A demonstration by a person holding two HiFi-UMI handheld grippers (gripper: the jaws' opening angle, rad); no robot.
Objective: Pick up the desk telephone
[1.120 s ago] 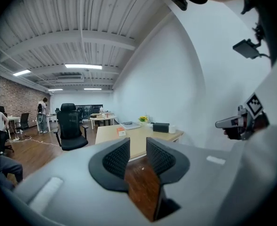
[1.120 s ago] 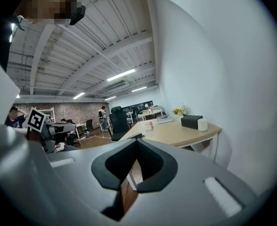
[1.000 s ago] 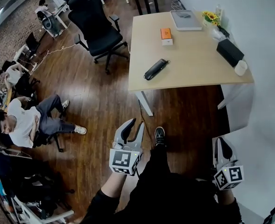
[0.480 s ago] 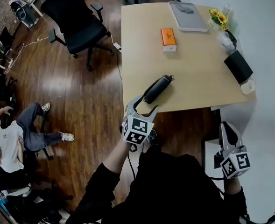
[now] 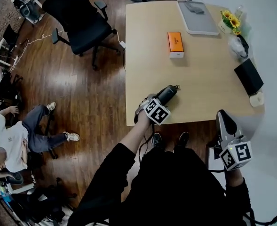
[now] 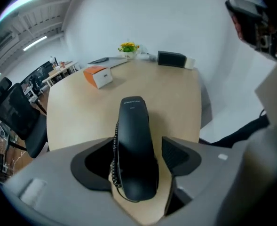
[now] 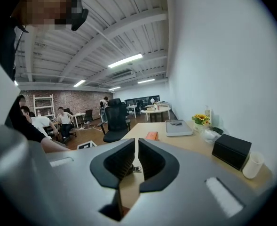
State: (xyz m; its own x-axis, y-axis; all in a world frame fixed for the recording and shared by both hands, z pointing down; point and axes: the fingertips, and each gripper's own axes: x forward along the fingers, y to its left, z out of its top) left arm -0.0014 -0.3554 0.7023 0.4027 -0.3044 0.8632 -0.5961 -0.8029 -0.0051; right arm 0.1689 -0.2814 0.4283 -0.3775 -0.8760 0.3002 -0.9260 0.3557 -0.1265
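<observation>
As left gripper [image 6: 138,157] opens around one desk telephone [image 6: 133,126], one orange box [image 6: 97,75]

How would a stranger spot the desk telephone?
Find the light wooden table by the white wall. Near its front edge lies the desk telephone, a long black handset with a coiled cord. Unlike the orange box and the squarer black box, it is slim and rounded.

A black top with long sleeves [image 5: 105,180] and black shoes [image 5: 157,139] are worn, lower middle of the frame. The left gripper [image 5: 152,105] and right gripper [image 5: 225,121] are shelled in grey, padded in black, and each is fitted with a white cube [image 5: 235,155] of black square markers.
</observation>
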